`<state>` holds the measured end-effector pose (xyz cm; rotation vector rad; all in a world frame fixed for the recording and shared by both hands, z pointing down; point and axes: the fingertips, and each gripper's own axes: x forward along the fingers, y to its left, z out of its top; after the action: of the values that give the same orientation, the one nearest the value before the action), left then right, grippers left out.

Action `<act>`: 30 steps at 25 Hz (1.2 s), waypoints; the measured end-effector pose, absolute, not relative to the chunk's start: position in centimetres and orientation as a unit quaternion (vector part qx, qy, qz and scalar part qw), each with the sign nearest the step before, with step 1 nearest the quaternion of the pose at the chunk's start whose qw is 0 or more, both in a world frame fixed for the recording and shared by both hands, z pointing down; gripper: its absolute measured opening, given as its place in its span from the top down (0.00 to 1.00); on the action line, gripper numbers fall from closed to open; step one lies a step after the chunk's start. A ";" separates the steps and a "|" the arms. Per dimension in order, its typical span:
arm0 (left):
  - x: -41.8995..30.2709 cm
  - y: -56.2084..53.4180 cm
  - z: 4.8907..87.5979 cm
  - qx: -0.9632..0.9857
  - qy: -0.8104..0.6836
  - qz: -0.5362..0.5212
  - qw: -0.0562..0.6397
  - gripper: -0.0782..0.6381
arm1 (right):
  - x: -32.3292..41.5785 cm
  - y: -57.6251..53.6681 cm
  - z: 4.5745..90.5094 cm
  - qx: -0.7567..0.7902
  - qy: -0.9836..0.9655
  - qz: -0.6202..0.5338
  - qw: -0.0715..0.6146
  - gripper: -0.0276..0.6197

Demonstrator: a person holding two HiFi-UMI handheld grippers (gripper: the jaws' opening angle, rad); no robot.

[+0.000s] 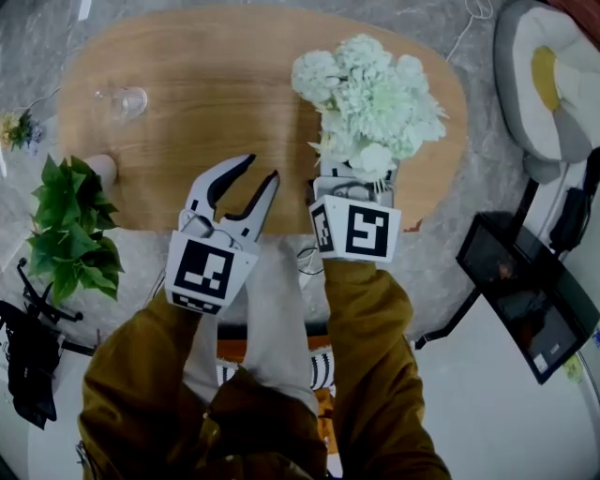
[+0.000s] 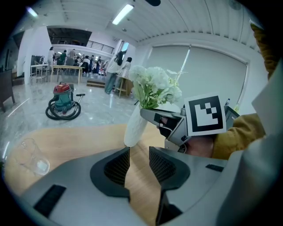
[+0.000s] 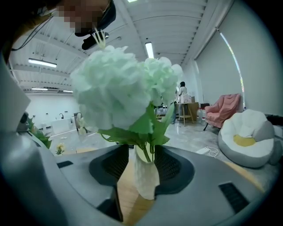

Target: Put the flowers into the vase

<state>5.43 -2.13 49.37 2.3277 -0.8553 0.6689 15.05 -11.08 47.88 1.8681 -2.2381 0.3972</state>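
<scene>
The pale green-white flowers [image 1: 370,94] [image 2: 154,86] [image 3: 119,92] stand with their stems down in the neck of a slim white vase [image 2: 135,128] [image 3: 146,176]. The vase stands upright on the right part of an oval wooden table [image 1: 206,84]. The right gripper [image 3: 141,154] reaches in at the vase's mouth with its jaws apart. The stems and the vase's neck show between the pads, and bare wood shows between the left pad and the vase, so nothing is clamped. The left gripper [image 1: 258,173] [image 2: 139,163] hangs over the near edge of the table just beside the right one, jaws apart and empty, with only tabletop seen between them. Mustard sleeves [image 1: 375,356] lead back from both tools.

Well apart from the vase, a clear glass [image 1: 122,101] [image 2: 33,161] sits on the table's far left. A leafy green potted plant [image 1: 70,225] stands off the table's left end.

The floor [image 1: 469,244] is grey polished stone. On it lie a white cable [image 1: 469,28] and a white beanbag seat [image 1: 548,75] [image 3: 247,137] with a yellow patch. A pink armchair [image 3: 225,108] stands beyond the beanbag. A red vacuum cleaner [image 2: 64,101] stands on the open floor, and people [image 2: 84,64] gather at tables far behind it. Strip lights [image 2: 123,13] run along the white ceiling.
</scene>
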 end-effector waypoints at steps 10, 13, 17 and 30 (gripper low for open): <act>5.8 -2.1 49.1 0.872 -0.313 0.251 0.280 0.73 | 15.8 -10.7 47.4 0.643 -0.748 0.134 0.098 0.70; 5.9 -2.2 48.9 0.874 -0.312 0.249 0.276 0.73 | 16.1 -10.8 47.1 0.646 -0.745 0.133 0.098 0.70; 6.0 -2.2 48.6 0.873 -0.312 0.251 0.278 0.73 | 16.3 -10.8 47.2 0.643 -0.745 0.138 0.109 0.65; 6.5 -2.1 48.6 0.873 -0.309 0.253 0.278 0.73 | 16.3 -11.4 47.2 0.639 -0.745 0.151 0.120 0.54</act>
<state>6.49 -2.14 48.58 2.3434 -0.8300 0.6794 16.32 -11.36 47.22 1.8661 -2.1777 0.4401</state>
